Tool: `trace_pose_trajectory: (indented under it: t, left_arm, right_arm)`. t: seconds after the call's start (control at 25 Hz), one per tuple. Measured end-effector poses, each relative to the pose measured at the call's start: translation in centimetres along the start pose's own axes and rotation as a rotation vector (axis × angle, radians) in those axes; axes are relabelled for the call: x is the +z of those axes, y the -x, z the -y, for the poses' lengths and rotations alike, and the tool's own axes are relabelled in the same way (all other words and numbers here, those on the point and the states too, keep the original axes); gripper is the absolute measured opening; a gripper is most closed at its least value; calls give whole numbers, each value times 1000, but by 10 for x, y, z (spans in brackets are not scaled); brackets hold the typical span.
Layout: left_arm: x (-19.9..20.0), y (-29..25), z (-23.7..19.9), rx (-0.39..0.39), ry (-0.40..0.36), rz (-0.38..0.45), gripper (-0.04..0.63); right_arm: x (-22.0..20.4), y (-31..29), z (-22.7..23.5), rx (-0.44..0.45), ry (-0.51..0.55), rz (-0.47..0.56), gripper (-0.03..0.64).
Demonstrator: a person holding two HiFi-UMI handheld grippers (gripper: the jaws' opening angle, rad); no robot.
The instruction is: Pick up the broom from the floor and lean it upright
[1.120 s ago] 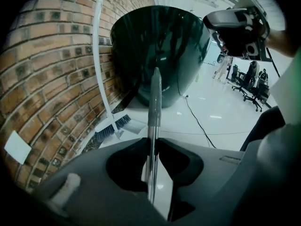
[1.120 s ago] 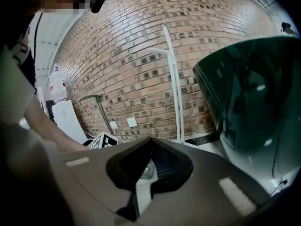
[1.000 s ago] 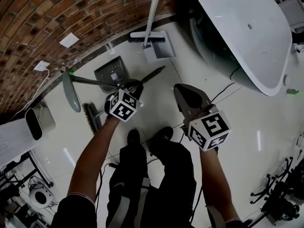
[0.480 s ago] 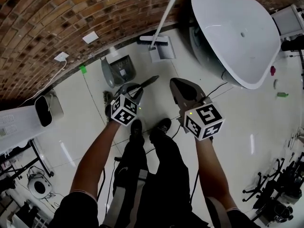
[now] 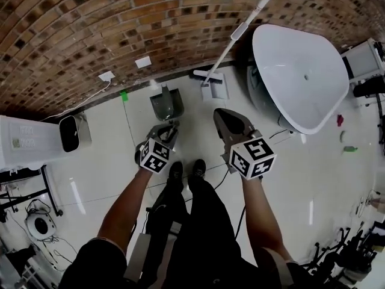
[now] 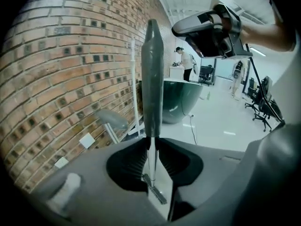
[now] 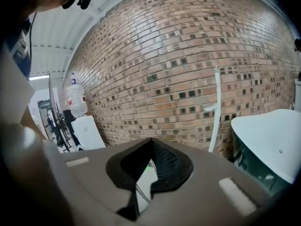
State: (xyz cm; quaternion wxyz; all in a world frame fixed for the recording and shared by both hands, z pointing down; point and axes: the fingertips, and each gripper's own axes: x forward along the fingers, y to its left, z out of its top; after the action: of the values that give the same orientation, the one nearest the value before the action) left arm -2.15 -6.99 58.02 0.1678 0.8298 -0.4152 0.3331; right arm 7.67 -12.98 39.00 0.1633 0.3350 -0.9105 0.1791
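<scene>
My left gripper (image 5: 169, 128) is shut on the thin metal shaft of the broom. In the left gripper view the broom's grey handle grip (image 6: 153, 69) stands upright above the jaws. Its brush head (image 6: 156, 195) hangs below them, over the floor. From the head view the broom is seen end-on and hard to make out. My right gripper (image 5: 222, 114) is beside the left one at about the same height, shut and with nothing in it. Both grippers point towards the brick wall (image 5: 120, 23).
A grey long-handled dustpan (image 5: 166, 105) stands near the wall ahead of the left gripper. A white mop (image 5: 236, 36) leans on the wall beside a white bathtub (image 5: 301, 71). A white water dispenser (image 5: 27, 142) stands at the left. Office chairs are at the lower right.
Both grippers have risen from near the floor. The broom has swung from a low slant to upright in the left gripper, and the brick wall now fills more of the head view.
</scene>
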Motion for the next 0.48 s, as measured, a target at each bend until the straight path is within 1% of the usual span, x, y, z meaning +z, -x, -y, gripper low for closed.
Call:
trace_pose_trajectory:
  t: [0.24,0.48]
  left_arm:
    - [-4,32,-12,97,116,1,78]
    - [2,66,-28,238,237,14,78]
  right_arm:
    - [25,-16,-19,107,43,6,2]
    - [59,-35,-39,258,72,38,2]
